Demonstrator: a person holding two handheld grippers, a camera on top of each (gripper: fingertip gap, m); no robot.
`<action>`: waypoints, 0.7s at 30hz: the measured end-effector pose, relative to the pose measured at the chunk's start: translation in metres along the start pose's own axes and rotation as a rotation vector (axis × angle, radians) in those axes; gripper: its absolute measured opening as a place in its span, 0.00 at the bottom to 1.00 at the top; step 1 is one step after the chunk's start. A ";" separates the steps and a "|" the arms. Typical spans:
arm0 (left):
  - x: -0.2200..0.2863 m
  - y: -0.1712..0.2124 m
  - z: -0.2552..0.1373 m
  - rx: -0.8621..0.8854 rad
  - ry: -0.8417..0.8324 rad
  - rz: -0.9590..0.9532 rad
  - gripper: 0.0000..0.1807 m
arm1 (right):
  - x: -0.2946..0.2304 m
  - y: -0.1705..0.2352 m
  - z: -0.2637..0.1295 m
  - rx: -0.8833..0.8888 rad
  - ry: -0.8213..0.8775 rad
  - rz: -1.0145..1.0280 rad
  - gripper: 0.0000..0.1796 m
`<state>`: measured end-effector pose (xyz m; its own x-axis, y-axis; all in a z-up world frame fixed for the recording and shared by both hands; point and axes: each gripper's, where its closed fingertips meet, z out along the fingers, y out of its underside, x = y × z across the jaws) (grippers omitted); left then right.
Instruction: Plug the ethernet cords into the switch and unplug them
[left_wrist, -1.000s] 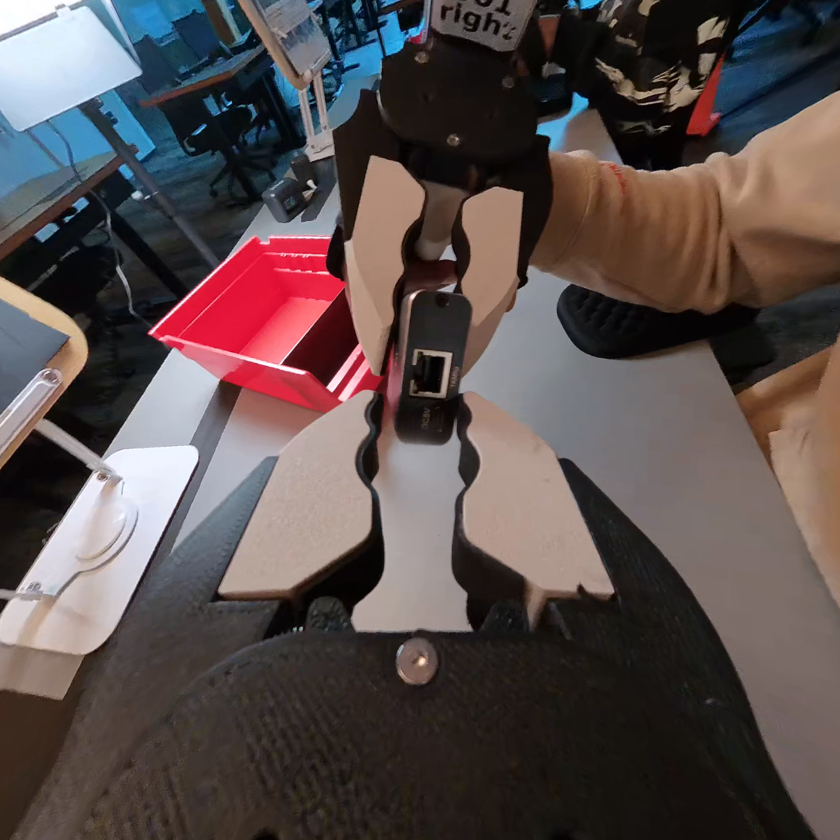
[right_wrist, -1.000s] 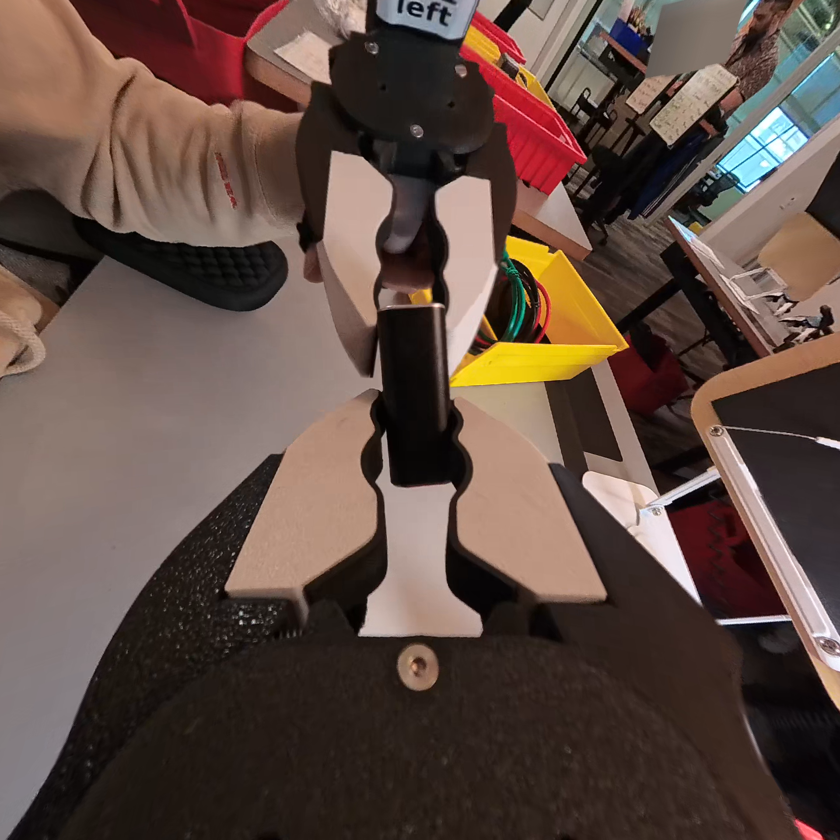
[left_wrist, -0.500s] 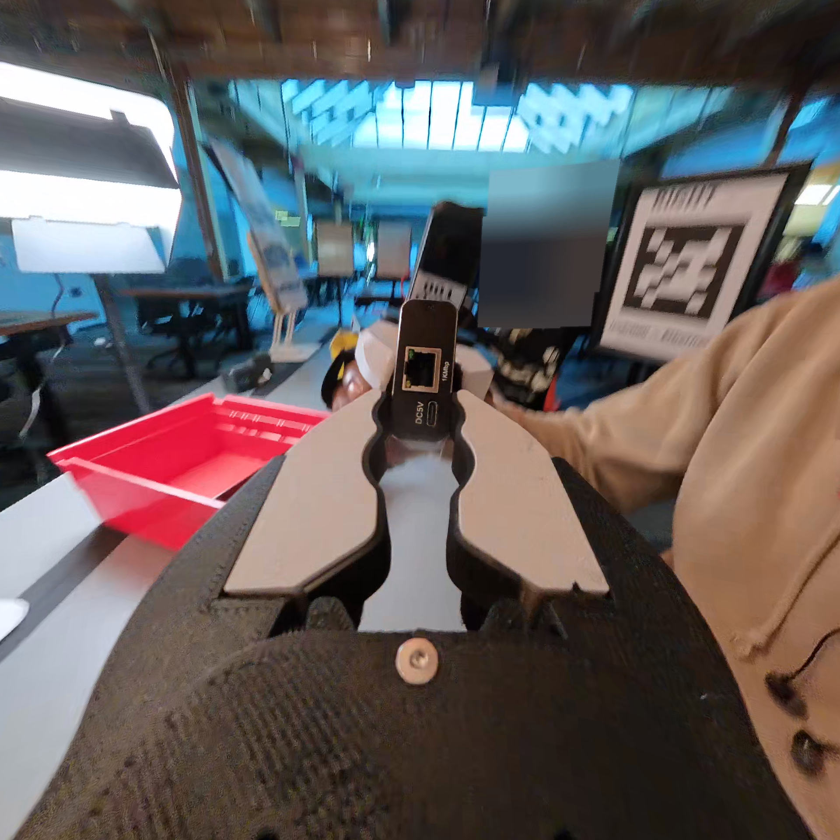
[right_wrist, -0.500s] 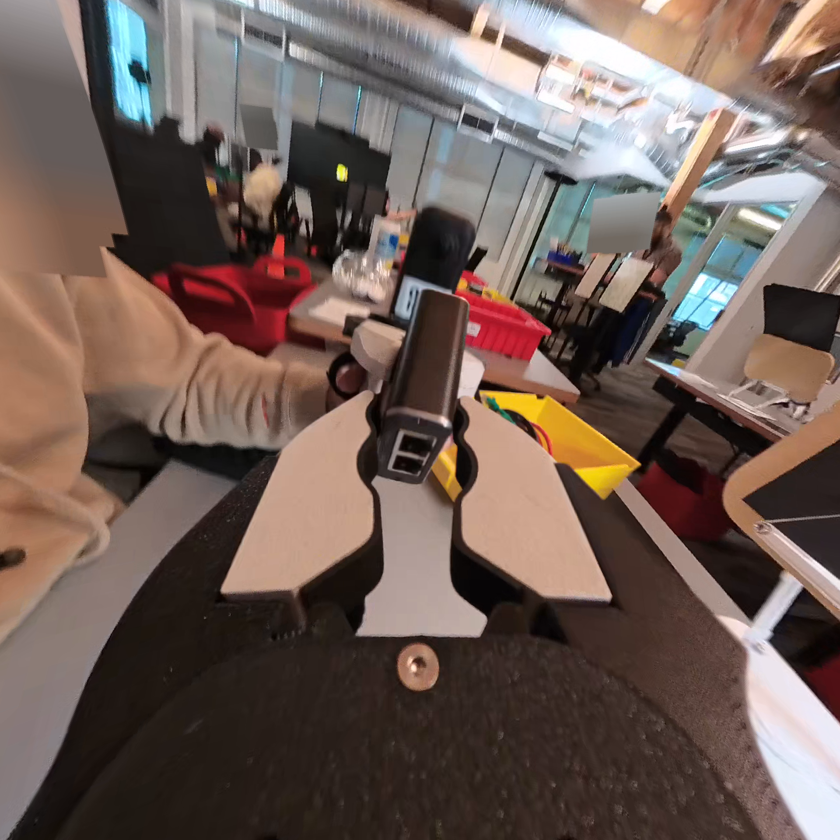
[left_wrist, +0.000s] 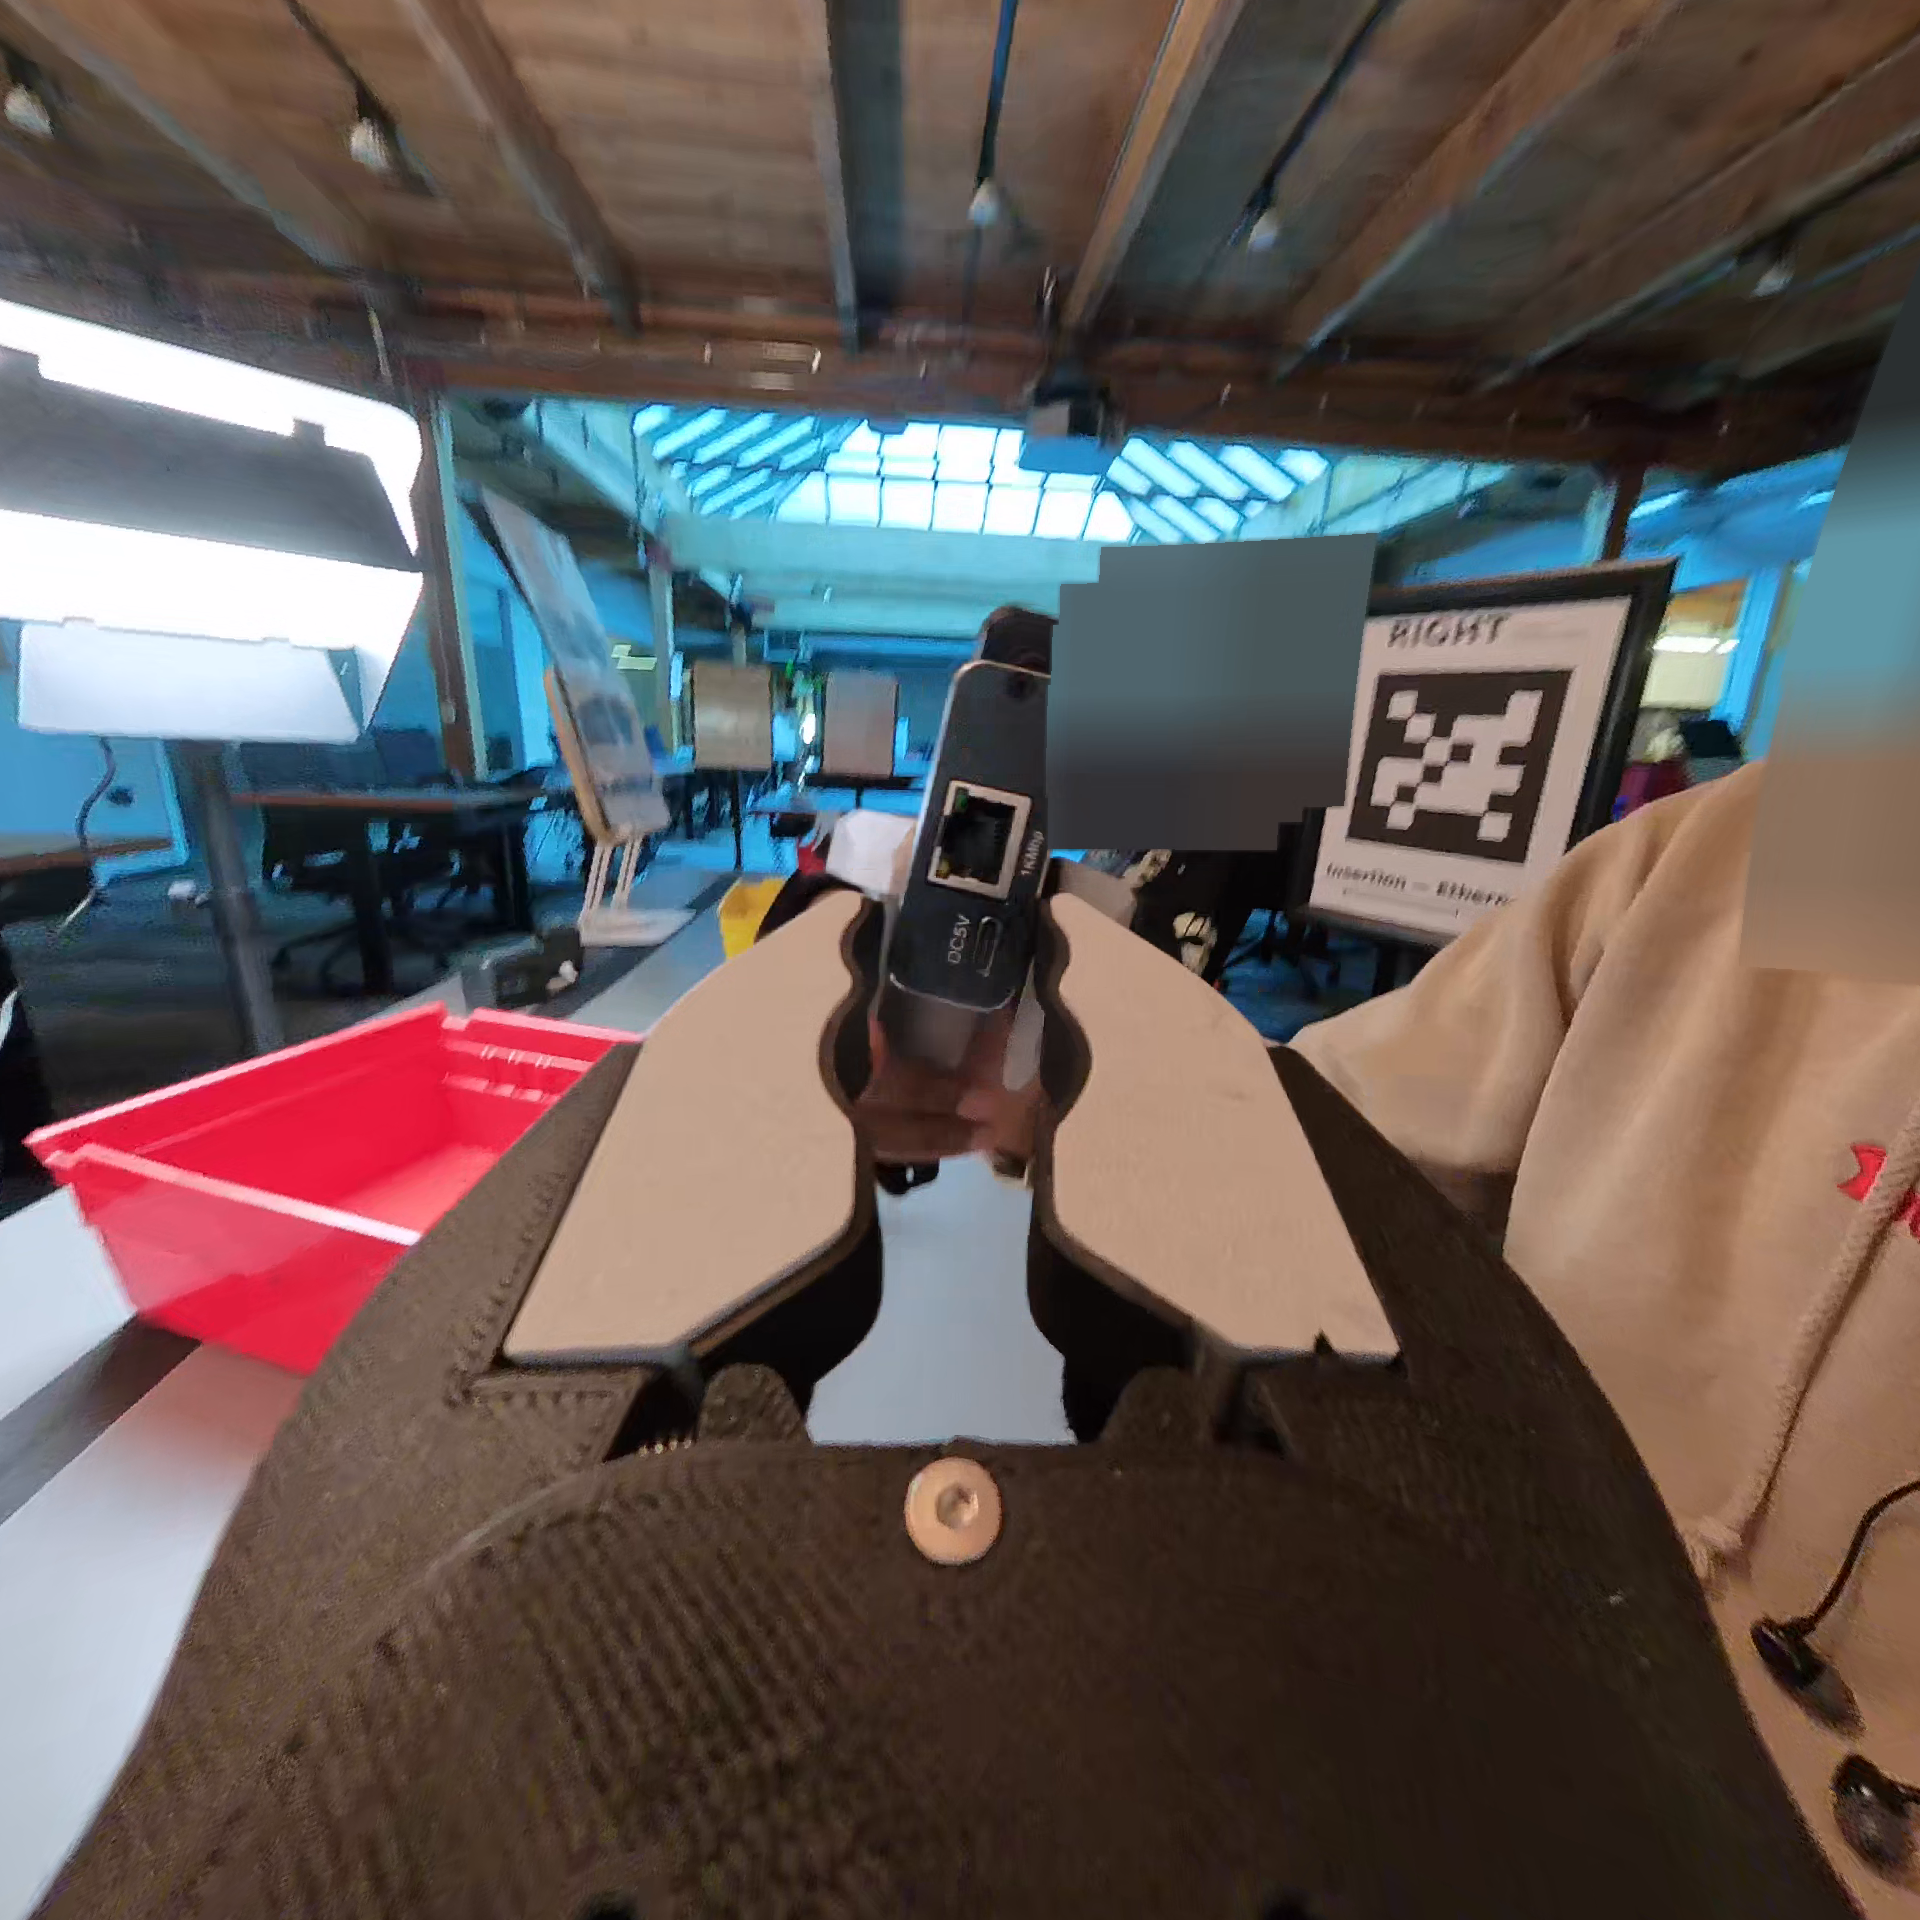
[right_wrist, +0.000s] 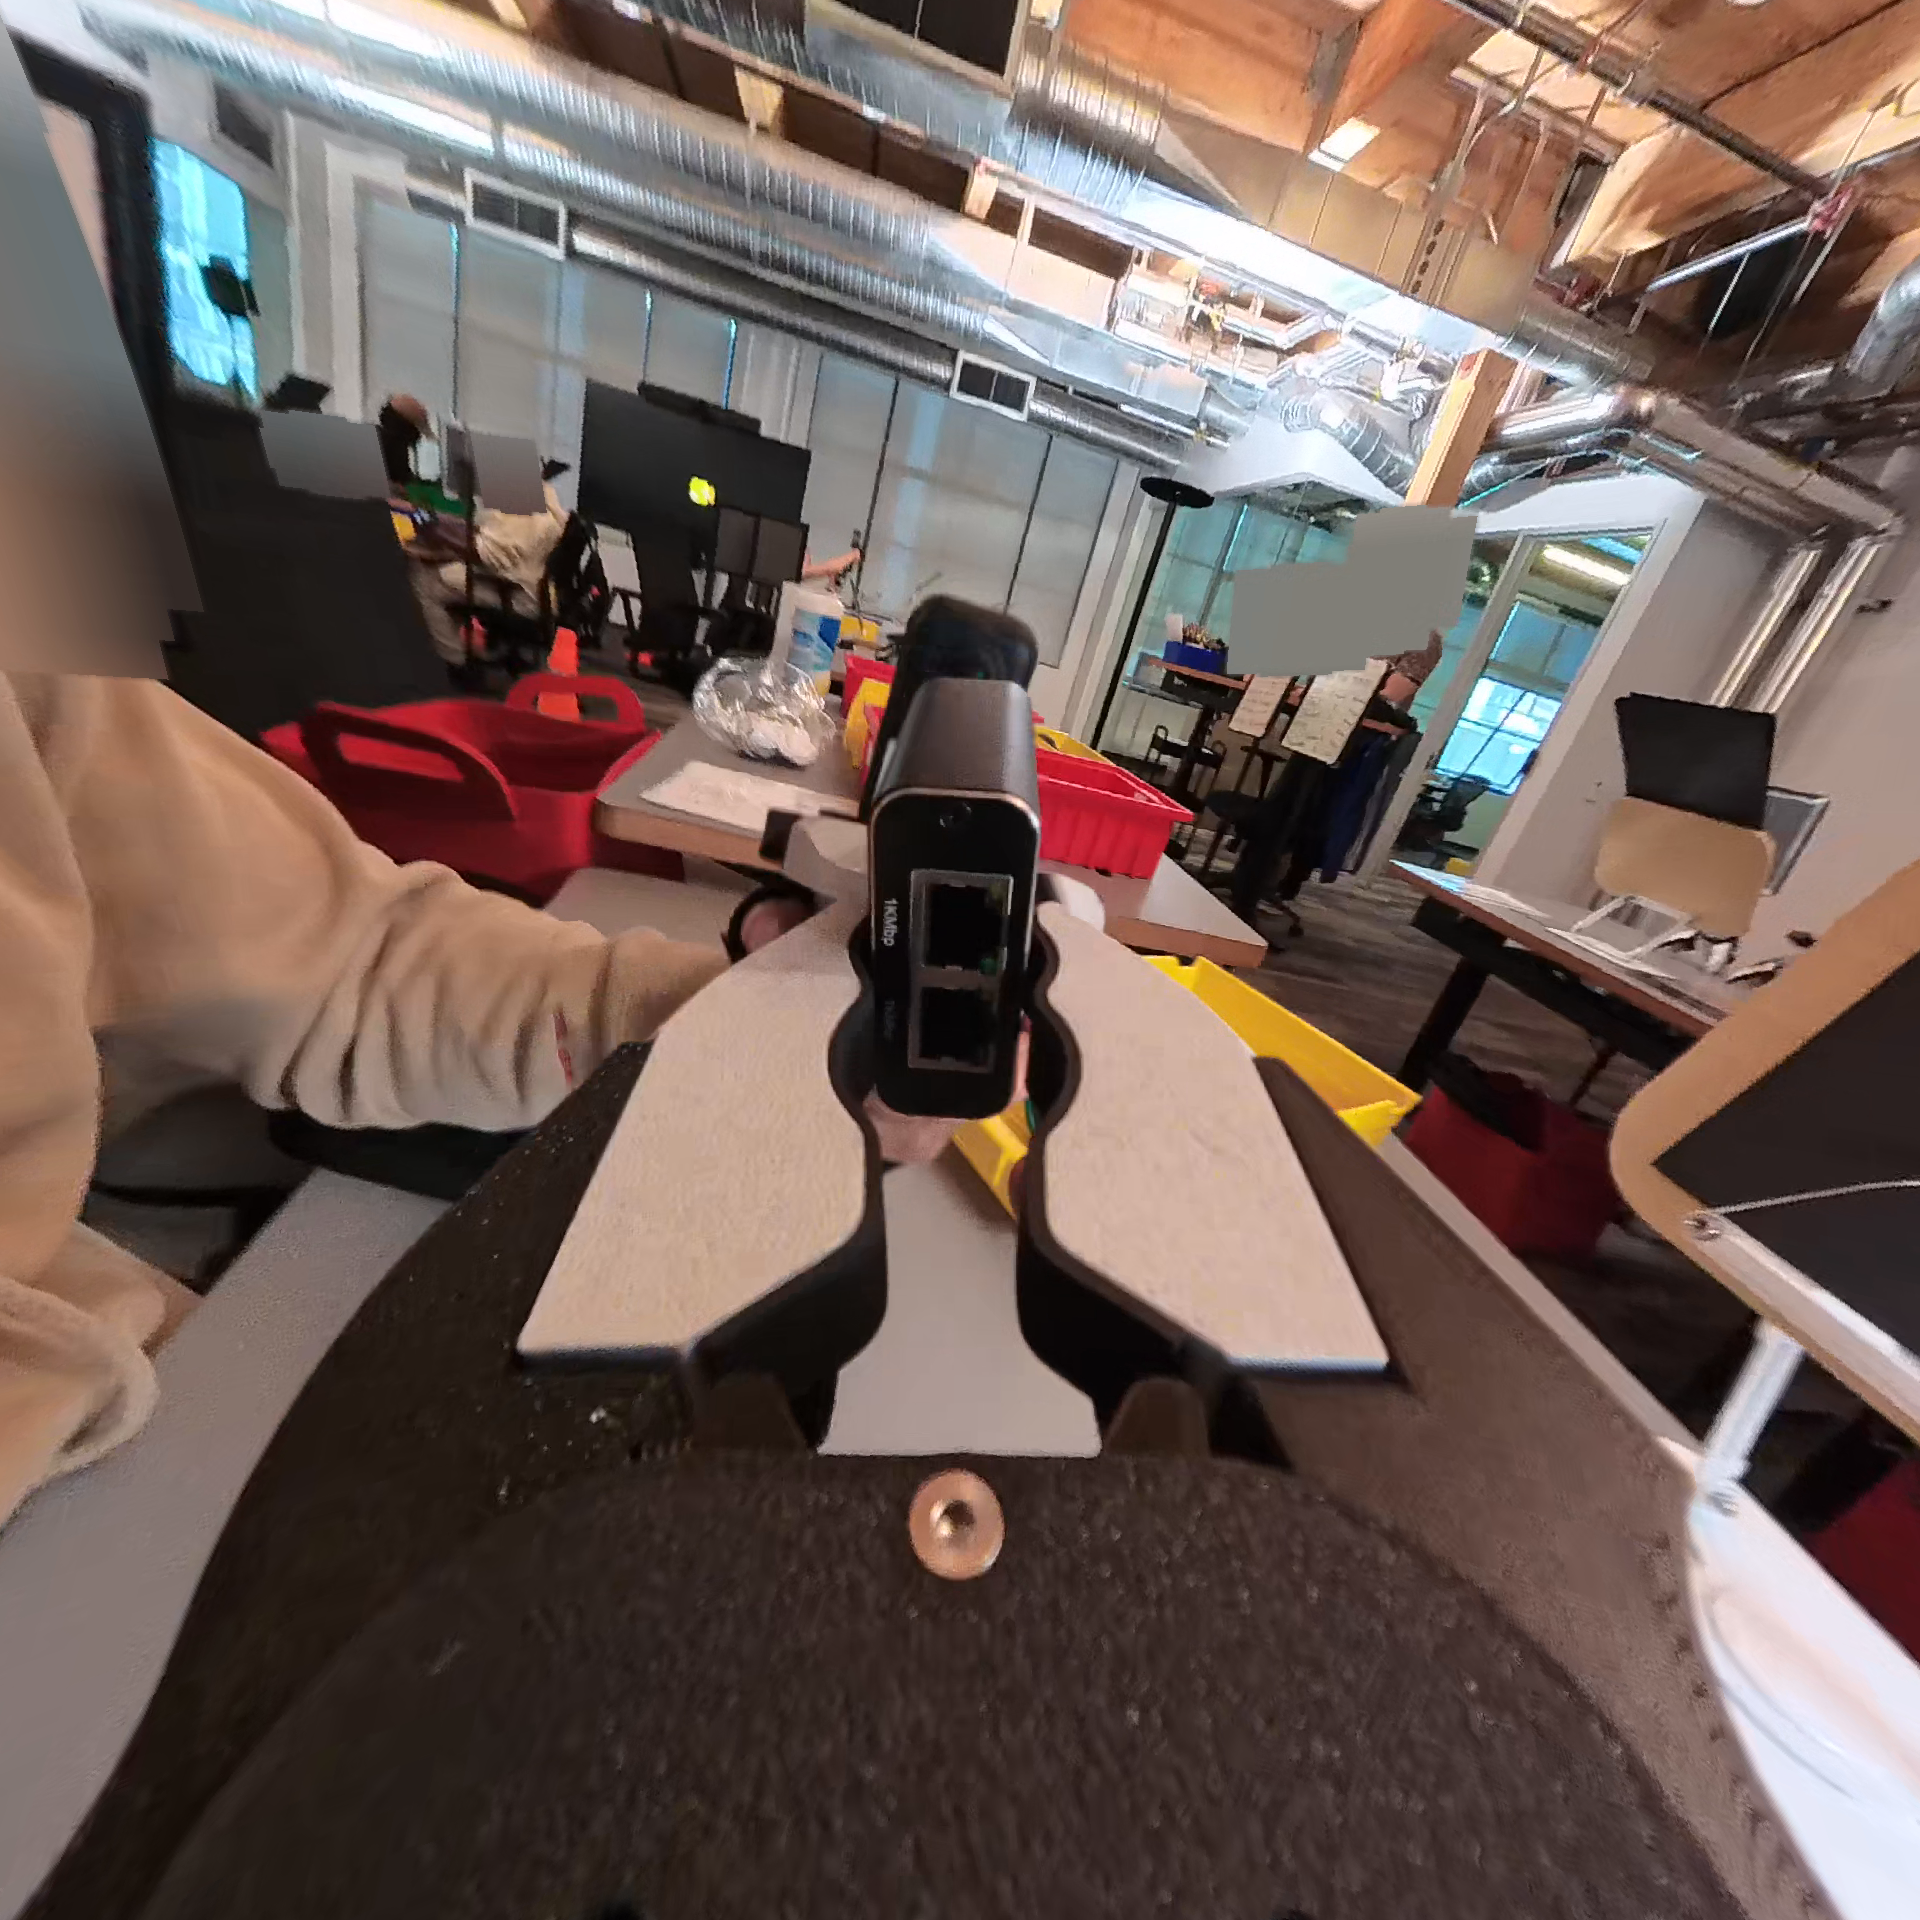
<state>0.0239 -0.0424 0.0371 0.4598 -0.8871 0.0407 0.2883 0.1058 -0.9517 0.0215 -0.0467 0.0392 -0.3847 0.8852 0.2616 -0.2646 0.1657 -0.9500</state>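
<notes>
1. Above the grey table (right_wrist: 125, 1538), the switch (left_wrist: 971, 831) hangs in the air, gripped at both ends.
2. Left gripper (left_wrist: 956, 966): tips pinch the end with one port and a small power socket.
3. Right gripper (right_wrist: 951, 997): tips pinch the opposite end, where two stacked ports face its camera.
4. No cord sits in any of the three visible ports. A yellow bin (right_wrist: 1299, 1049) beyond the switch shows a bit of green wire. I cannot confirm that the cords are in there.
5. My reading is that this is a hand-over or re-grip before the first plug-in. One claw has to let go to fetch a cord.
6. To do it well:
   - Keep one claw clamped hard on the flat sides and clear of the port mouths.
   - Open the other claw only once the switch is steady.
   - Turn the chosen port squarely toward the free claw.
7. The casing looks smooth, so it may twist in a one-ended grip when a plug pushes in.
8. A red bin (left_wrist: 239, 1247) sits to the left on the table. It plays no part in this step.
</notes>
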 end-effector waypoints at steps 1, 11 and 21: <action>-0.003 0.000 -0.001 -0.035 -0.019 -0.007 0.18 | 0.000 0.001 -0.002 -0.018 0.000 -0.024 0.13; 0.011 0.002 -0.005 -0.266 -0.072 0.273 0.15 | -0.010 0.016 -0.005 -0.088 -0.093 -0.069 0.13; 0.017 0.002 -0.007 -0.239 -0.053 0.454 0.13 | -0.012 0.019 -0.001 -0.160 -0.045 -0.216 0.14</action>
<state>0.0265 -0.0607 0.0334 0.5381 -0.7508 -0.3831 -0.1472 0.3638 -0.9198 0.0220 -0.0537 0.0179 -0.3741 0.8023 0.4652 -0.2035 0.4183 -0.8852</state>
